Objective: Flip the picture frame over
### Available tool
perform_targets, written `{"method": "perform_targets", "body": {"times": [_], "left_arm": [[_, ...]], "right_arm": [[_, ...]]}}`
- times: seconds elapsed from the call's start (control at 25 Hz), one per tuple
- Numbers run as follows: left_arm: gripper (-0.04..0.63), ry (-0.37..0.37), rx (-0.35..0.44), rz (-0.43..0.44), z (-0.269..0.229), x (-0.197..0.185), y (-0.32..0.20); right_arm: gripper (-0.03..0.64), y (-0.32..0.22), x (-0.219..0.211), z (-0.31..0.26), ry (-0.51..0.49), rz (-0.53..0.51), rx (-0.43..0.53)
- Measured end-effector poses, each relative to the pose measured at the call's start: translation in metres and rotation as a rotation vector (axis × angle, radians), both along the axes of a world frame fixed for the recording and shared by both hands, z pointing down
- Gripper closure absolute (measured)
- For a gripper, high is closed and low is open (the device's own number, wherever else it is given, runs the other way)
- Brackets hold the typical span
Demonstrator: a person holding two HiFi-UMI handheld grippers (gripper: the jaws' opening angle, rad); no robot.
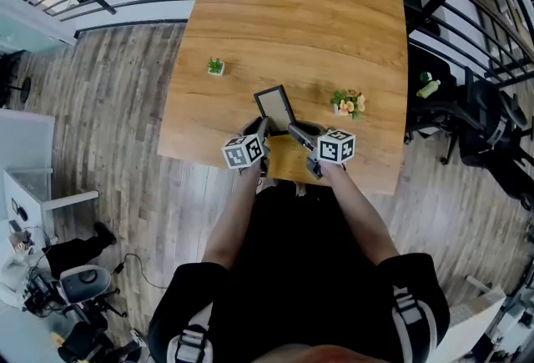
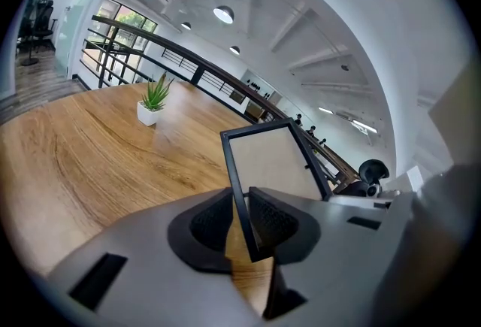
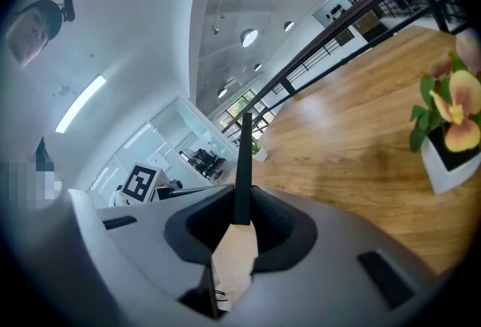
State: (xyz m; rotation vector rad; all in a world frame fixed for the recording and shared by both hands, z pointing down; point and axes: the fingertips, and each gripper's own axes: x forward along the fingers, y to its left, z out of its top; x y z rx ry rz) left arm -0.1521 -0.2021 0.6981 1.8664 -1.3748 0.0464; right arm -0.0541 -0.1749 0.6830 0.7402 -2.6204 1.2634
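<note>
Wooden table [image 1: 292, 19]: left tongs [image 2: 240, 217], right tongs [image 3: 242, 214] both clamp black picture frame [image 1: 274, 105]

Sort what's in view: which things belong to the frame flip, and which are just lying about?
In the job:
- frame
- left tool, shut on one edge of the frame
- right tool, shut on another edge of it

Lying about:
- green plant
- flower pot
</note>
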Motion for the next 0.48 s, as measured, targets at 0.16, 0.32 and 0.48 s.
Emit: {"method": "perform_targets", "body": {"times": [0.16, 0.32, 0.48], "left_arm": [[0.495, 0.065, 0.012, -0.015, -0.007, 0.001, -0.004], [0.425, 0.129, 0.032, -0.010, -0.022, 0.009, -0.010], [0.399, 0.196, 0.051, -0.004, -0.035, 0.017, -0.016]], "right_arm": [[0.543, -0.002, 0.003, 0.003, 0.068, -0.022, 0.038], [0.543, -0.003, 0.006, 0.005, 0.195, -0.058, 0.134], [0.543, -0.004, 0.007, 0.005, 0.297, -0.078, 0.224]]}}
